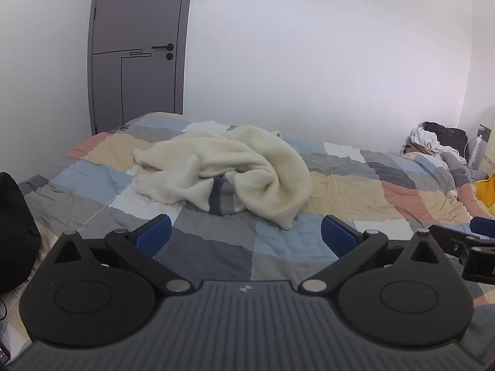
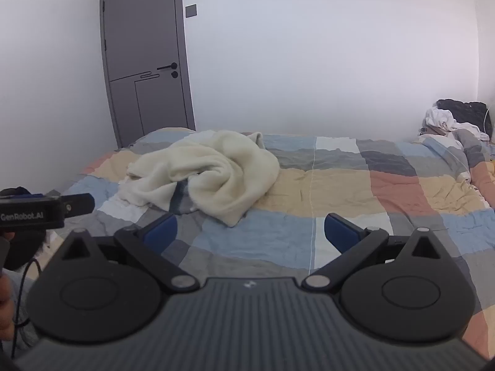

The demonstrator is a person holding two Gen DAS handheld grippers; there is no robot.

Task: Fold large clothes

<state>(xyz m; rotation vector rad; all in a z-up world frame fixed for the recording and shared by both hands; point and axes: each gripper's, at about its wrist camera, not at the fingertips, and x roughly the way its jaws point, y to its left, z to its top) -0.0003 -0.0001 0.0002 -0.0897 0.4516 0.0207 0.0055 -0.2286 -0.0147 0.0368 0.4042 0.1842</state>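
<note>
Cream fleece garment (image 1: 229,167) lies crumpled on the bed's patchwork quilt (image 1: 355,191) ahead of my left gripper (image 1: 246,232), whose blue pads (image 1: 154,235) stand spread wide, holding nothing and hovering short of the cloth. At the right edge of that view my right gripper (image 1: 476,241) pokes in. From the right wrist, my right gripper (image 2: 250,232) is likewise fully released, empty, above the quilt (image 2: 355,185); the garment (image 2: 210,170) sits ahead and to the left, untouched. My left gripper (image 2: 46,211) shows at the left edge.
</note>
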